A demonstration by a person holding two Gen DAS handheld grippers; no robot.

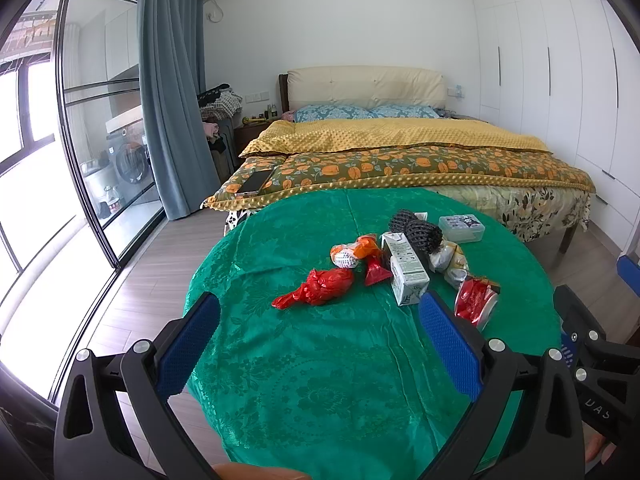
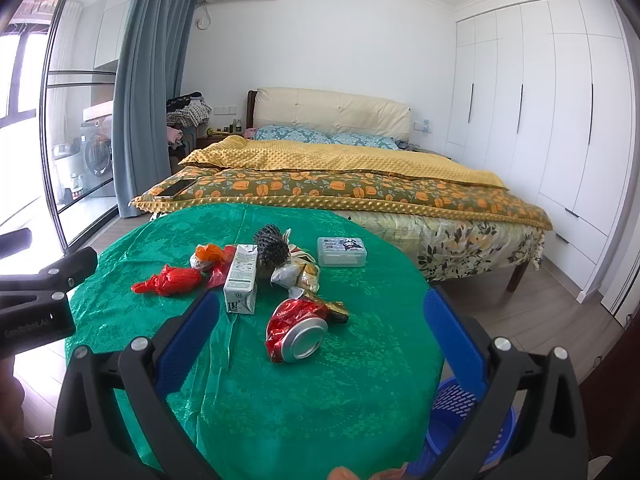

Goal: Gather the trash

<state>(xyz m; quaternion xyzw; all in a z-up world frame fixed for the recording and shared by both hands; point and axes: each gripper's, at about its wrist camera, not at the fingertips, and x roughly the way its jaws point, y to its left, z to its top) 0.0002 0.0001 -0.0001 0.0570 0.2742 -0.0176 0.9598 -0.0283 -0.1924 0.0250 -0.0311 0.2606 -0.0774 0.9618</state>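
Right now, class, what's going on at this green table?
A person holds two tongs over the green-clothed table, both open and empty. Nothing has been picked up yet. The trash sits in a loose pile: a crushed red can nearest the right tongs, a white carton, and a red plastic bag ahead of the left tongs. A blue basket waits beside the table.

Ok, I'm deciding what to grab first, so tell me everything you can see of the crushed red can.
The crushed red can looks like thin metal, red with white markings, its body badly dented and crumpled. It lies on its side on the green tablecloth, its silver round end facing the right wrist camera. It is the piece of trash nearest the table's front edge, between the fingers of the open right gripper in that view, untouched. A brown and gold wrapper lies against its far side.
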